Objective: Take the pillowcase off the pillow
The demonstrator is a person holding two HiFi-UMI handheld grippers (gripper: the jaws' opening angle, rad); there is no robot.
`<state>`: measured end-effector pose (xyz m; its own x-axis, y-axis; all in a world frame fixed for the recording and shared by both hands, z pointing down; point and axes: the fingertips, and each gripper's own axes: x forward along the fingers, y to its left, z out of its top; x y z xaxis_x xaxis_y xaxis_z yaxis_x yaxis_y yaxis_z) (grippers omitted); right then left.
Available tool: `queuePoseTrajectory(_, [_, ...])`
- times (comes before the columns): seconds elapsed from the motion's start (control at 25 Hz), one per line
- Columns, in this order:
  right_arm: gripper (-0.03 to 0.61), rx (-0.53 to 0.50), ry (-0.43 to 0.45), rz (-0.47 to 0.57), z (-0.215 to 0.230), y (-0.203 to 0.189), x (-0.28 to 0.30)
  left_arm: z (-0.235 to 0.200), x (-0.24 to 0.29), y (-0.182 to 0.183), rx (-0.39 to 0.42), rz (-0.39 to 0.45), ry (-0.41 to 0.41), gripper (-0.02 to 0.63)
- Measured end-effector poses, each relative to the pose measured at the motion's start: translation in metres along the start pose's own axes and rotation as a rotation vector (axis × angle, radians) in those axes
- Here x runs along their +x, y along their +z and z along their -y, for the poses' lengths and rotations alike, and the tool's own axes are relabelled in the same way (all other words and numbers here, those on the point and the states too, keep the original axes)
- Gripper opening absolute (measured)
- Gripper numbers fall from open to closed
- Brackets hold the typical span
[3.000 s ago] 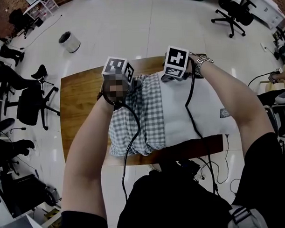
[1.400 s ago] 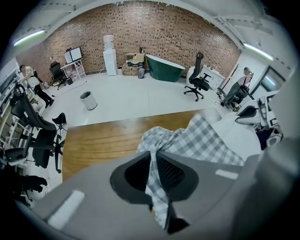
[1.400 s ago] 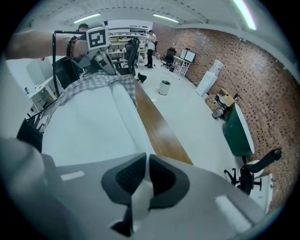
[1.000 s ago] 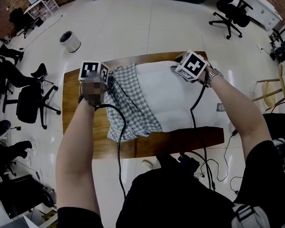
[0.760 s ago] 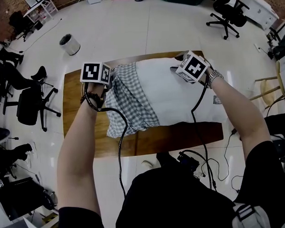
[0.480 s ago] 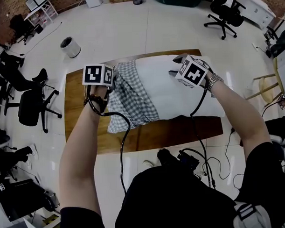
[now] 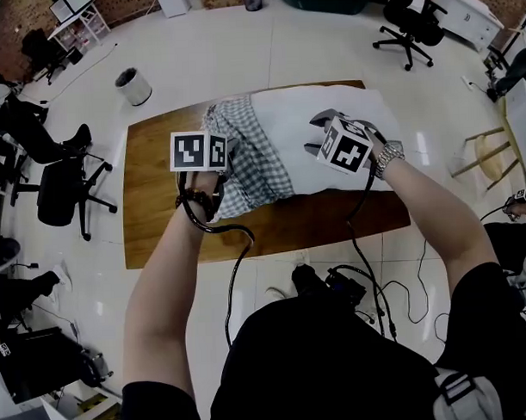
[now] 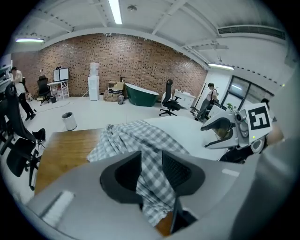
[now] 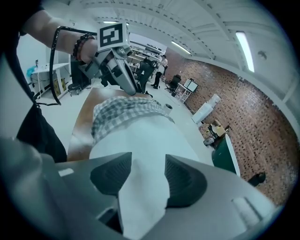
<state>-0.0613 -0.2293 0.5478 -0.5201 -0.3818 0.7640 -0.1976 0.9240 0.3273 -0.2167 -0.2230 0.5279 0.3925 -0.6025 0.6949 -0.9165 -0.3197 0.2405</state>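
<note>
A white pillow (image 7: 363, 107) lies across the wooden table (image 7: 159, 191). The grey-checked pillowcase (image 7: 248, 154) is bunched over its left end. My left gripper (image 7: 219, 144) hovers over the near part of that cloth. In the left gripper view its jaws (image 8: 151, 157) stand apart, and the checked cloth (image 8: 140, 140) runs between them without being pinched. My right gripper (image 7: 315, 132) is above the bare pillow's near side. Its jaws (image 9: 147, 171) are opening, with white pillow fabric (image 9: 140, 140) lying loose in the gap. Each gripper view shows the other gripper: the right (image 8: 220, 133) and the left (image 9: 133, 86).
Office chairs (image 7: 60, 186) stand to the left of the table and another (image 7: 403, 28) at the far right. A white bin (image 7: 134, 84) is on the floor beyond the table's left corner. Cables (image 7: 352, 288) trail at my feet. A green tub (image 8: 140, 93) stands by the brick wall.
Both grippers have drawn back from the pillow's far edge toward its near side. The left one has let go of the pillowcase's far corner. The pillow sits farther from me in the view.
</note>
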Motion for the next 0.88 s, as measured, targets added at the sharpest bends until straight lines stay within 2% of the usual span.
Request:
queuePoseTrajectory(0.24, [0.236, -0.104, -0.010, -0.022, -0.052, -0.006, 0.002, 0.043, -0.010, -0.044, -0.052, 0.027, -0.057, 0.144])
queuePoseTrajectory(0.48, [0.239, -0.243, -0.076, -0.036, -0.078, -0.016, 0.013, 0.073, 0.010, -0.089, -0.102, -0.010, -0.071, 0.169])
queuePoseTrajectory(0.76, [0.253, -0.418, -0.183, -0.057, -0.101, -0.006, 0.039, 0.063, 0.026, -0.130, -0.252, -0.024, -0.064, 0.235])
queuePoseTrajectory(0.88, [0.267, -0.469, -0.210, -0.076, -0.102, -0.010, 0.049, 0.060, 0.040, -0.138, -0.315, -0.032, -0.064, 0.239])
